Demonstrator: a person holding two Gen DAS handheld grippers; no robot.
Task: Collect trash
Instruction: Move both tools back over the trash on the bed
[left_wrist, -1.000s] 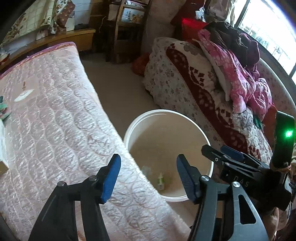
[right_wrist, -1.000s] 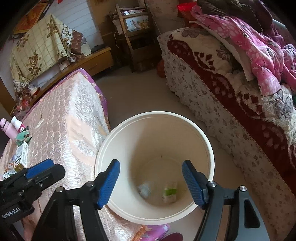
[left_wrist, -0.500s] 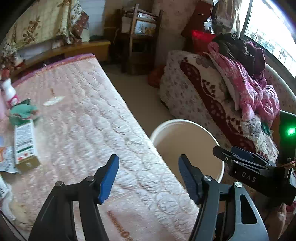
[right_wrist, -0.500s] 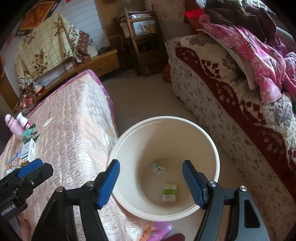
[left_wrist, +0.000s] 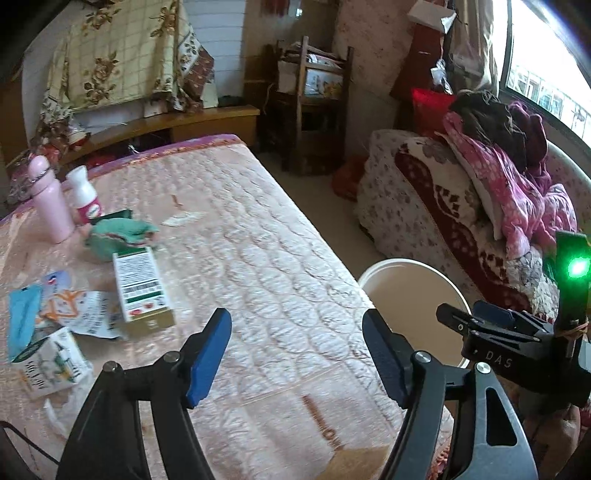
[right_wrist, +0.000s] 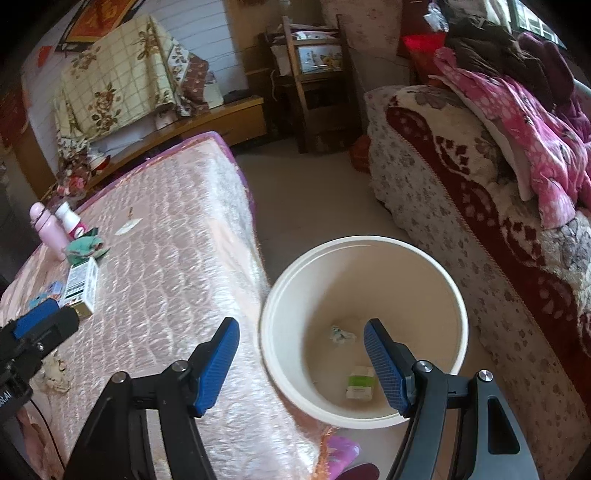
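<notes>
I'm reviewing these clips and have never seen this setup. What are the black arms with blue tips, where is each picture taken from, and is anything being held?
There is no robot here: a person carries a hand-held clamp in each hand, with a wide-angle camera looking along its two blue-padded fingers. One picture looks out from the left gripper, the other from the right gripper. Both are open and hold nothing. The left one faces a pink quilted mattress with litter on it: a green-and-white carton, torn wrappers, a crumpled green piece, beside a pink bottle. The right one looks into a white bucket on the floor, with a small packet and a paper scrap at its bottom.
</notes>
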